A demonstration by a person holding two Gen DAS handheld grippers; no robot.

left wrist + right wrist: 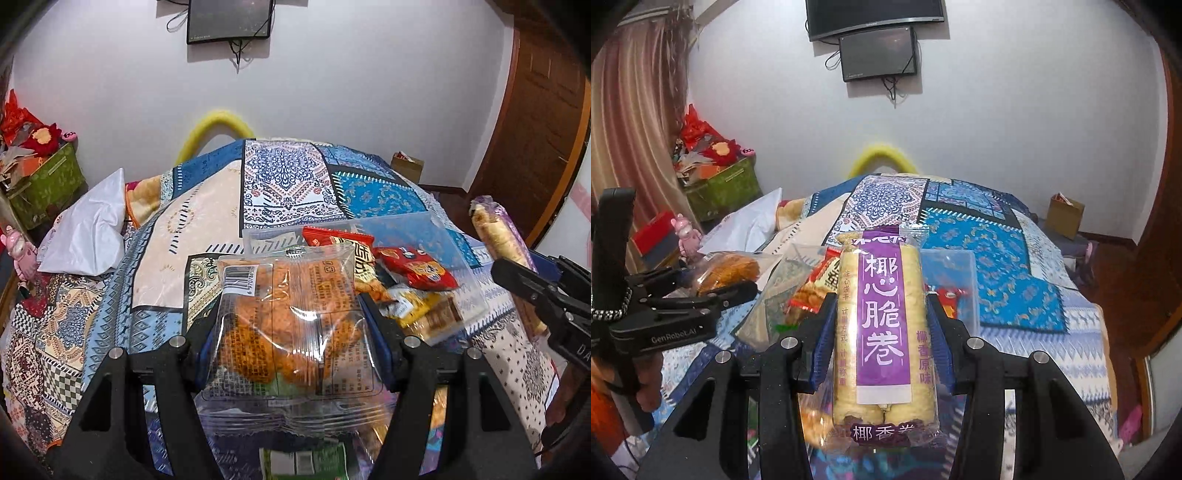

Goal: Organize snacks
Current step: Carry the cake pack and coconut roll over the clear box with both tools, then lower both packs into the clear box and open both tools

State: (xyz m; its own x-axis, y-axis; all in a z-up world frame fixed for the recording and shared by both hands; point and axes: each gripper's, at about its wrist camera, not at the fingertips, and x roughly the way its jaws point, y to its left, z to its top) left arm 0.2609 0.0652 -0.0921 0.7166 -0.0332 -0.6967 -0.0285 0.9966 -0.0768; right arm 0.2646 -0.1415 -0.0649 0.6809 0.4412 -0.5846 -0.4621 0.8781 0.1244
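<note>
L gripper (291,354) is clamped on a clear pack of orange crispy snack (291,325), blue pads pressing both sides, pack standing up between the fingers. Just beyond it and a bit to the right sits a clear plastic bin (439,229) w/ red snack packets (413,267) and yellow ones inside. R gripper (881,343) is clamped on a purple-label pack of coconut rolls (882,332), held upright, pads tight on its sides. The bin shows right behind that pack too.

Under both grippers: a bed w/ a patchwork cover (280,184), blue, cream and white panels. Further left of the L gripper, a white pillow (88,225), a pink figurine (20,251), then a green box (48,181) piled w/ red stuff. Straight ahead, a white wall w/ a dark screen (229,18) and dangling cables; yellow hoop (218,127) behind the bed. Far right, a wooden door (535,122) and a small cardboard box (408,164).
</note>
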